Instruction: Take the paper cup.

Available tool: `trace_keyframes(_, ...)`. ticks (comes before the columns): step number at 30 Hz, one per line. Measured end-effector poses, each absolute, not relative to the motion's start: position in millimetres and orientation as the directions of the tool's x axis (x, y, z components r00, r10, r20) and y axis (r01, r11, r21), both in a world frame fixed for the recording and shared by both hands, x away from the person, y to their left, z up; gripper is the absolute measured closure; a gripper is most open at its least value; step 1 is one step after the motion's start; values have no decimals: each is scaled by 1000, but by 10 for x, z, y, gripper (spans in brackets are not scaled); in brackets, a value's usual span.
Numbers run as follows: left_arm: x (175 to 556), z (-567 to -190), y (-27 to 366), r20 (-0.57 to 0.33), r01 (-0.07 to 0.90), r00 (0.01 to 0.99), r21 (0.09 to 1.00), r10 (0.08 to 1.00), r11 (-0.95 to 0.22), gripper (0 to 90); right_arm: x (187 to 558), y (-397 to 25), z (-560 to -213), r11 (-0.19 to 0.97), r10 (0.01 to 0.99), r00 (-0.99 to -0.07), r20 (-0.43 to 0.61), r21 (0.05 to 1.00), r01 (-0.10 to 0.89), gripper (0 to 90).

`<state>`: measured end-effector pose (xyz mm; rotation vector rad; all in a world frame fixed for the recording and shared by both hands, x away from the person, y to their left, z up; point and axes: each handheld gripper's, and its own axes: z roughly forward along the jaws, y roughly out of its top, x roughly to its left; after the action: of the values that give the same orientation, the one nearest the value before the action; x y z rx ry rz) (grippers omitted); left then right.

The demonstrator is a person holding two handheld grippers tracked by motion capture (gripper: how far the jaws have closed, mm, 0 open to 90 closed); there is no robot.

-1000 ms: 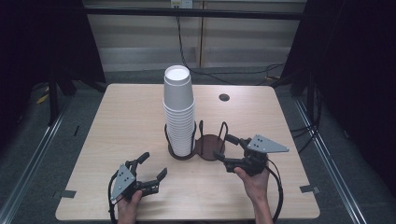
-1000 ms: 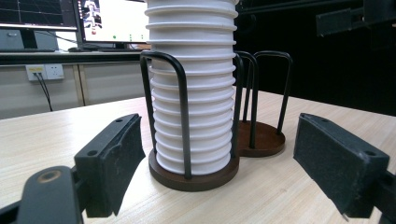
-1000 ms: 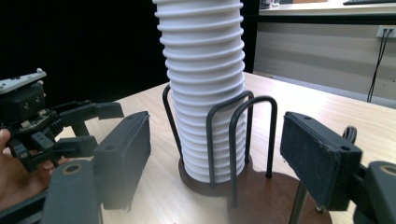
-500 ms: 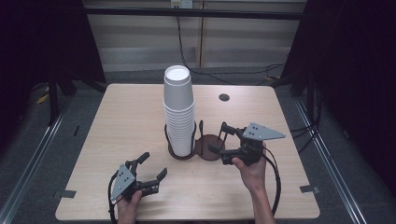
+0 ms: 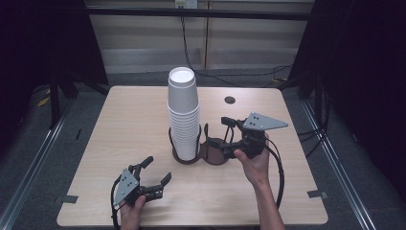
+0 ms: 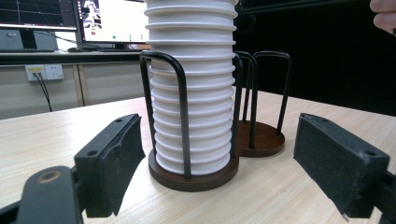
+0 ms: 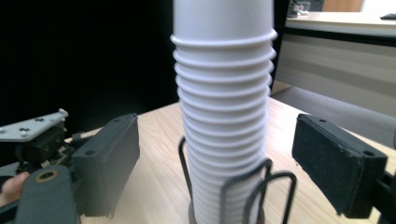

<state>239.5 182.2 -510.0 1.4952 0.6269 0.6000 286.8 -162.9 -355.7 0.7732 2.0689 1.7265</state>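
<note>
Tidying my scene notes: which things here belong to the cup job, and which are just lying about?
In the job:
- stack of white cups
- wire cup holder
- right tongs, open
- left tongs, open

Lying about:
- round black cap on the table

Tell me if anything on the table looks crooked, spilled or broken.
Nothing stands out. The stack of white cups stands upright in one ring of the wire holder, its other ring empty, and the table shows no spill.
</note>
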Motion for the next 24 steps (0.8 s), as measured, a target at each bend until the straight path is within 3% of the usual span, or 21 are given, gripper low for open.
trace_keyframes(24,2393,-5099,1827,-7,14,717,1000,698,-5,157,3192,-1366,-2895,216,553,-832,26,961,174,189)
